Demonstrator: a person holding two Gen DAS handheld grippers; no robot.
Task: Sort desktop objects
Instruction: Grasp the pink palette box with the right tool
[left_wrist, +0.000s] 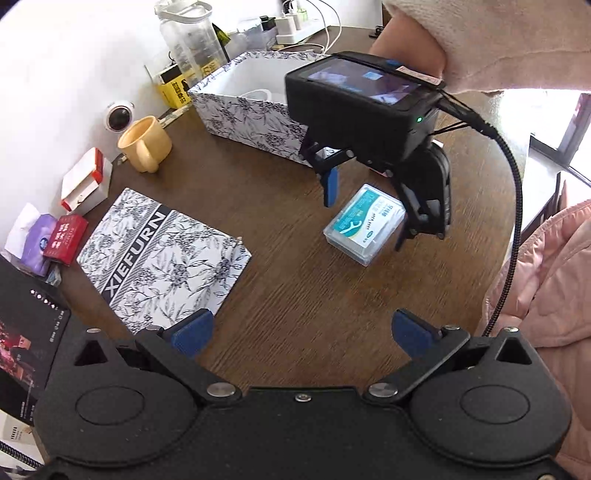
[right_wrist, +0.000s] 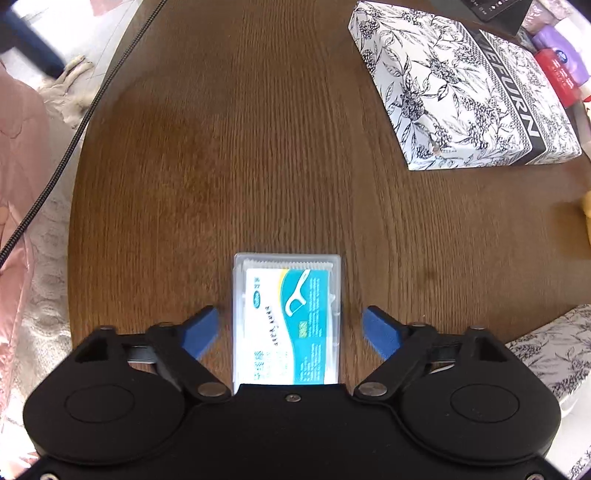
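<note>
The floss box (right_wrist: 287, 321), a small clear plastic case, lies flat on the table (right_wrist: 258, 147) near its edge on the person's side, and the right gripper (right_wrist: 290, 332) has its blue fingers spread wide on both long sides of the box, not touching it. The box looks light, stiff and rather smooth, so I think it could slip; the best hold is across the two long sides near the middle. The left gripper (left_wrist: 301, 334) is also spread wide and holds nothing, above bare table beside the patterned lid (left_wrist: 162, 258).

Bright daylight, both views. Window glare blown out far right of left tongs (left_wrist: 301, 334). Soft sheen on tabletop (right_wrist: 258, 129) ahead of right tongs (right_wrist: 290, 328). Shadows faint. Strong fisheye bending at edges; slight motion blur in right view.
</note>
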